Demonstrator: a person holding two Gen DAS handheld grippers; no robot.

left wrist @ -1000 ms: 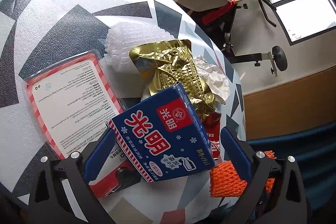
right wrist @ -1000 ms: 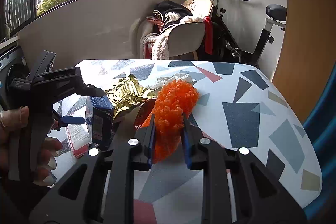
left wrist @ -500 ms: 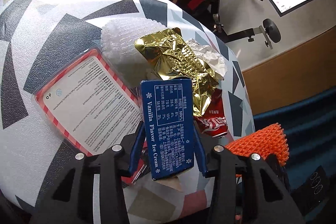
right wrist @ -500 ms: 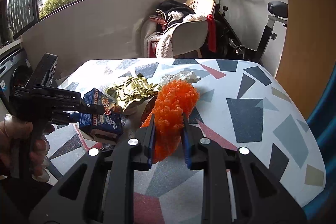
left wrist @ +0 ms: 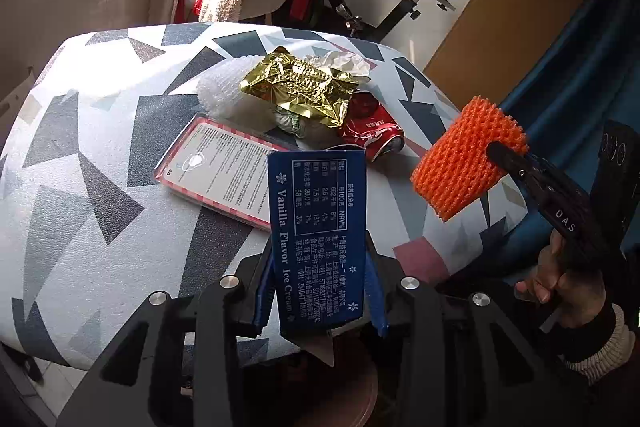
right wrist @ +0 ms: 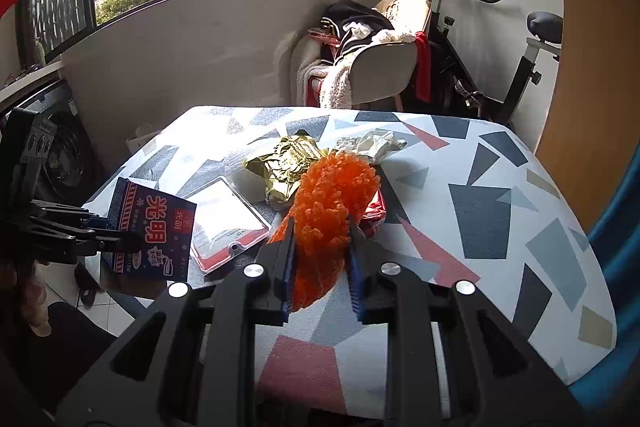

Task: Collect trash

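- Fingers (left wrist: 266, 291) of the left gripper (left wrist: 320, 291) are clamped on a blue ice cream box (left wrist: 318, 227), one on each long side, and hold it above the near edge of the surface (left wrist: 80, 227).
- Seen from the right wrist view, the same box (right wrist: 150, 229) hangs off the left corner of the surface (right wrist: 520, 227), clear of the top.
- On the surface, from left to right, lie a flat pink-edged plastic pack (left wrist: 224, 179), a white foam net (left wrist: 218, 95), a crumpled gold foil wrapper (left wrist: 300, 91) resting partly on the net, a wad of white paper (left wrist: 340, 63) behind the wrapper, and a crushed red can (left wrist: 372, 131) just beside the wrapper.
- Right gripper (right wrist: 320, 259) fingers (right wrist: 286, 267) are closed on an orange foam net (right wrist: 332, 199), which bulges out ahead of the tips and is held above the surface in front of the can.
- From the left wrist view, the orange net (left wrist: 464, 159) sits over the right edge of the surface, with the person's hand (left wrist: 560, 279) on the handle below it.
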